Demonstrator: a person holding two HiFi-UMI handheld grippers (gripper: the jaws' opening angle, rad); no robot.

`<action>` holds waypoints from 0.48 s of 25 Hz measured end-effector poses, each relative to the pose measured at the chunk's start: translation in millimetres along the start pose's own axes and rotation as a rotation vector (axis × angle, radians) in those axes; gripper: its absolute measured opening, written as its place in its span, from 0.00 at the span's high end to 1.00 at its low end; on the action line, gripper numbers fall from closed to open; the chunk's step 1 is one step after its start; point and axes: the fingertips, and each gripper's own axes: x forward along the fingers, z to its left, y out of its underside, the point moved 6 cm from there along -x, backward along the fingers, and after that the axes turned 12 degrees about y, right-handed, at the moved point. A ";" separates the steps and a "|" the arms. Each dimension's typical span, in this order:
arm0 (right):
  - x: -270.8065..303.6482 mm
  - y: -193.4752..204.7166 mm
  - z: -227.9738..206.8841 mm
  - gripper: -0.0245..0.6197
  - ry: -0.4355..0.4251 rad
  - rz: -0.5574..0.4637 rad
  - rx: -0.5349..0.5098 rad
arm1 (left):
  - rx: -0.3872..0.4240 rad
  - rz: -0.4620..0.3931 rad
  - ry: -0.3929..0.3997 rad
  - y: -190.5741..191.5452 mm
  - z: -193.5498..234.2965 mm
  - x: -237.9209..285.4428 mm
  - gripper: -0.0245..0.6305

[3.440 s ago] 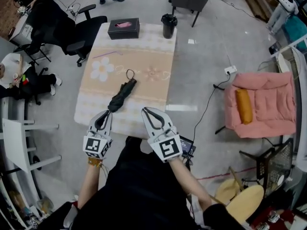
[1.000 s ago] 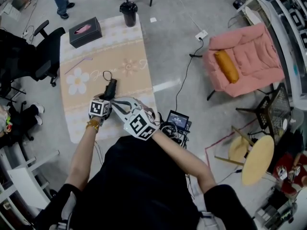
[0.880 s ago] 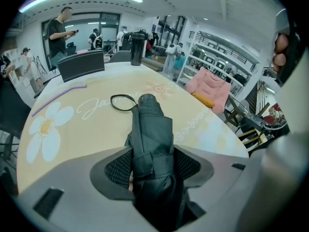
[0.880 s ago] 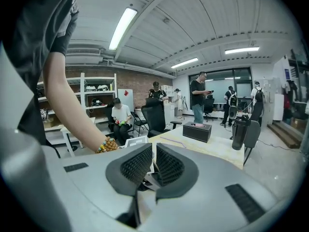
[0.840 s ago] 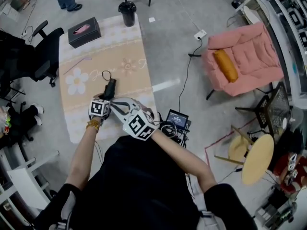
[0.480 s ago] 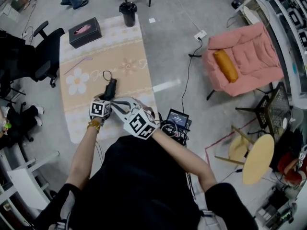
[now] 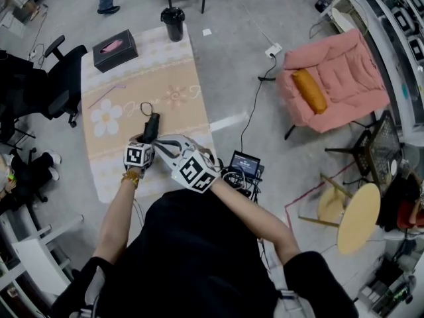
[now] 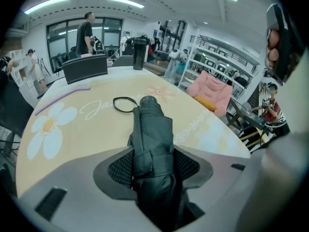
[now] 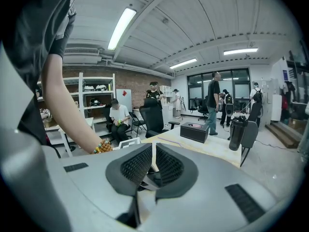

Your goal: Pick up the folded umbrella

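Left hand-held gripper point(image 8: 153, 170) clamps the folded umbrella point(image 8: 150, 124), its long axis pointing straight ahead; right hand-held gripper point(image 9: 153, 164) closed, empty.

Table point(image 7: 116, 171): rectangular top under a cloth with pale edges, a beige centre band, a white flower print and script lettering.

On it:
- black box point(image 7: 114, 50), far left corner, pink at its top opening;
- black tumbler point(image 7: 173, 23), upright, far right corner, well apart from the box;
- thin purple stick point(image 7: 109, 93), flat, between box and flower print;
- umbrella point(image 8: 152, 144), folded, black, mid-table, strap loop point(image 8: 123, 104) flat on the cloth, near end clamped in the left gripper point(image 8: 153, 163).
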 end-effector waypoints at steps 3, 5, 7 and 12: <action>-1.9 -3.1 -2.5 0.93 0.009 -0.010 -0.002 | 0.000 -0.003 -0.003 -1.0 -1.2 -0.6 0.62; -2.9 -3.8 -2.7 0.93 0.013 -0.013 -0.002 | -0.002 -0.003 -0.007 -0.4 -1.6 -0.9 0.62; -2.9 -3.9 -3.3 0.93 0.015 -0.015 -0.001 | -0.001 -0.006 -0.010 -0.6 -1.8 -0.8 0.62; -3.5 -6.5 -5.0 0.93 0.017 -0.019 0.000 | 0.000 -0.009 -0.012 -2.9 -2.4 -1.4 0.63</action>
